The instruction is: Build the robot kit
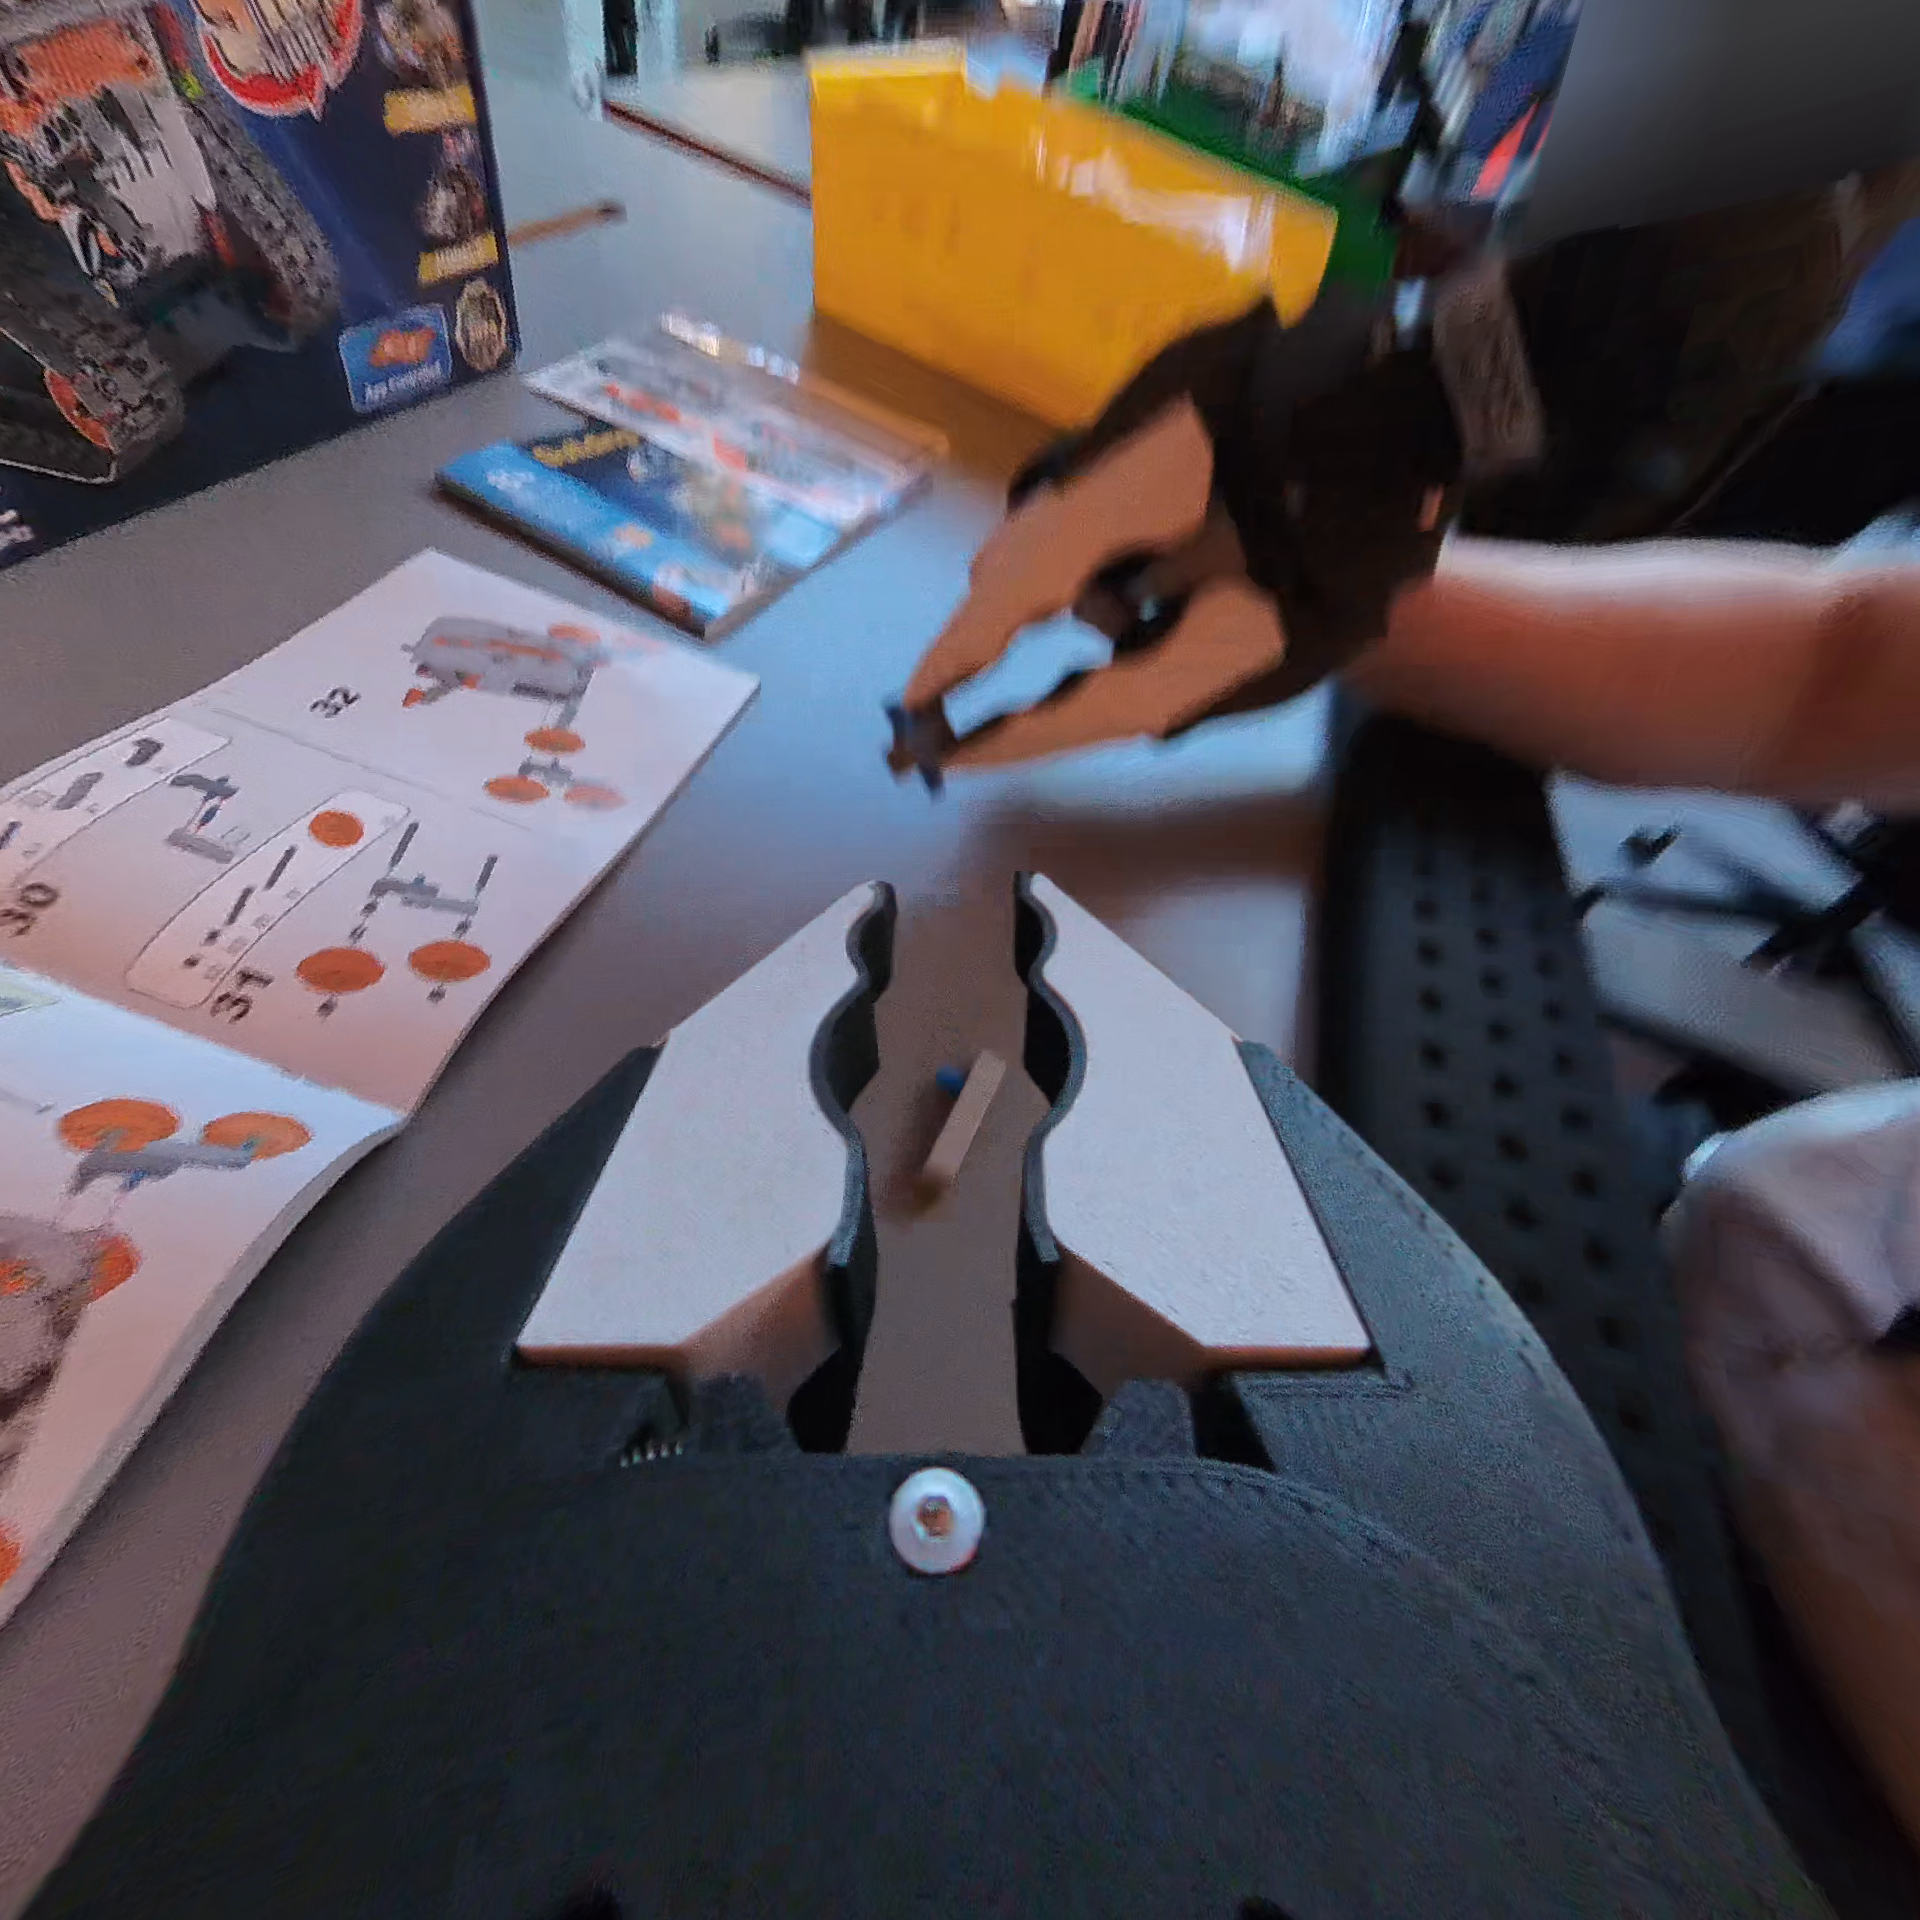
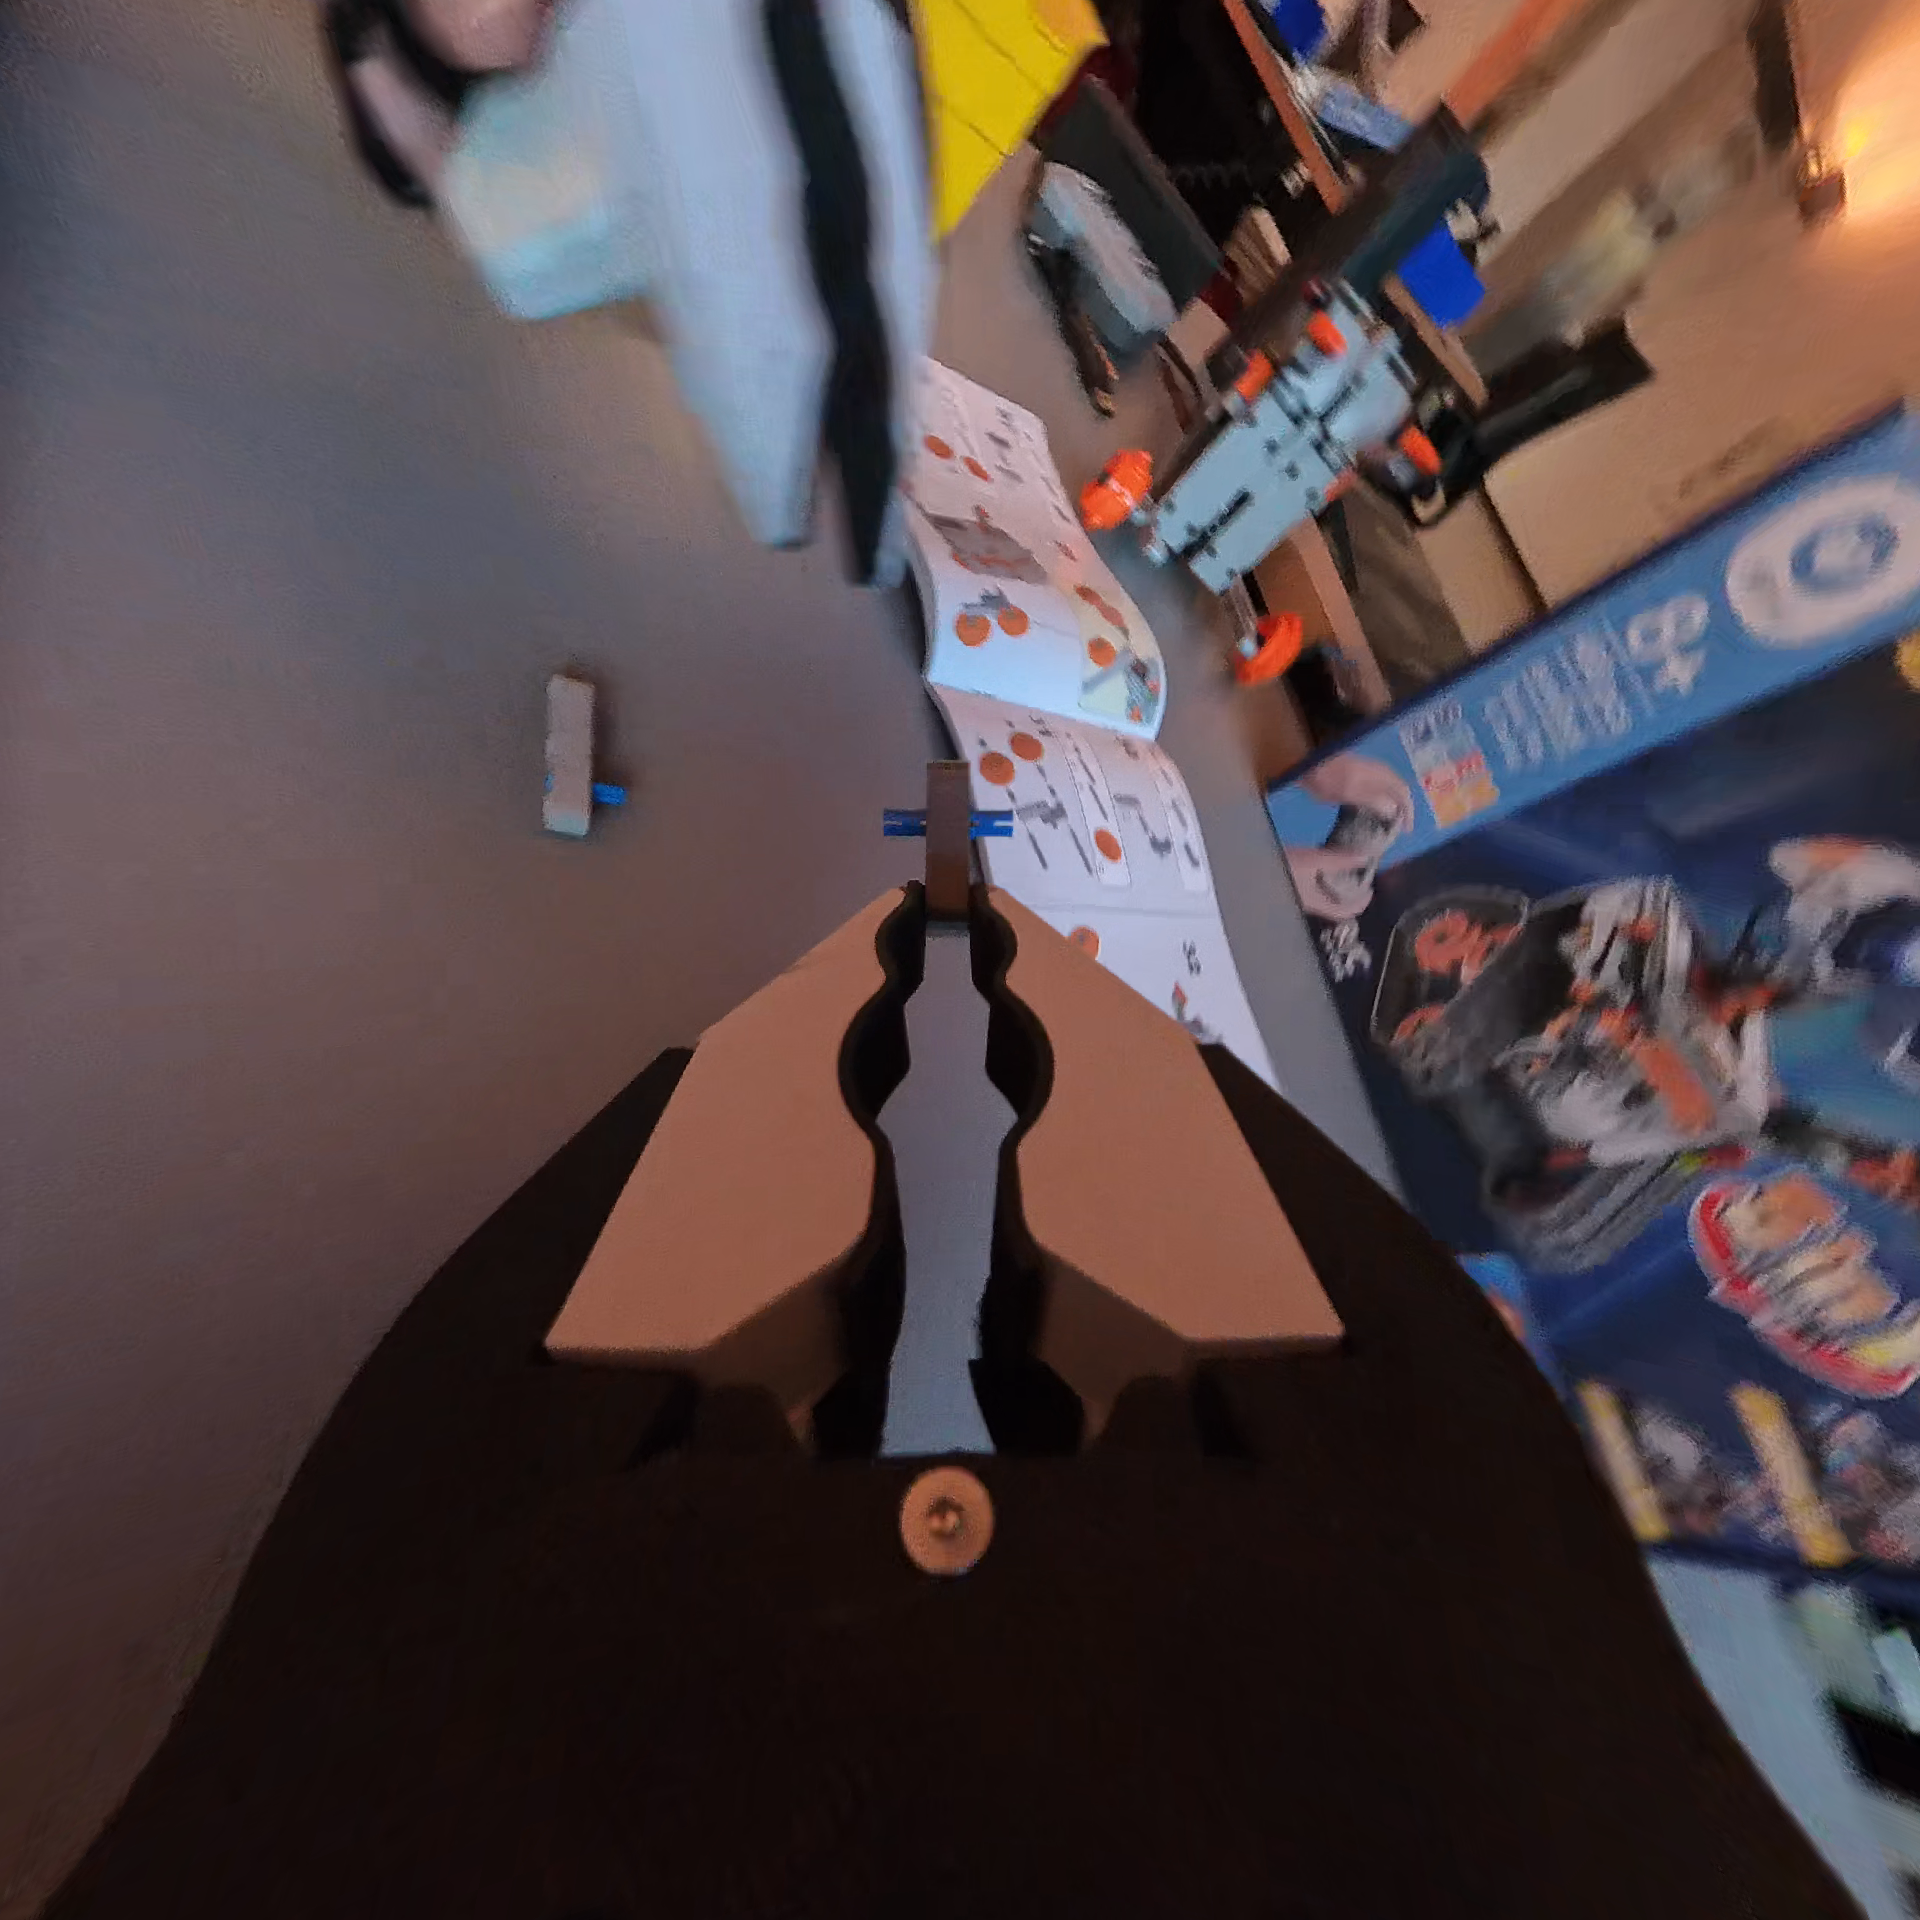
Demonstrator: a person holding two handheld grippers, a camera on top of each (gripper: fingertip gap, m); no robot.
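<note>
Left wrist view: left gripper (image 1: 954, 894) parted, empty, low over grey table (image 1: 790, 748); small grey beam with blue pin (image 1: 964, 1127) lying between its fingers, untouched. Right gripper (image 2: 945, 896) pinched on a second grey beam with blue pin (image 2: 945, 831) at fingertips. Open instruction booklet (image 1: 343, 831) beside; toy box (image 2: 1662, 987) beyond.

Dark blue printed toy box (image 1: 239, 260) cut off by the top and left edges of the left wrist view; open white instruction booklet (image 1: 312, 883) runs off the left edge there. Other black-and-tan gripper (image 1: 920, 743) is motion-blurred, so the small blue piece at its tips (image 1: 914, 740) cannot be made out in shape. Grey-and-orange brick model (image 2: 1278, 457) in the right wrist view is blurred, details illegible.
</note>
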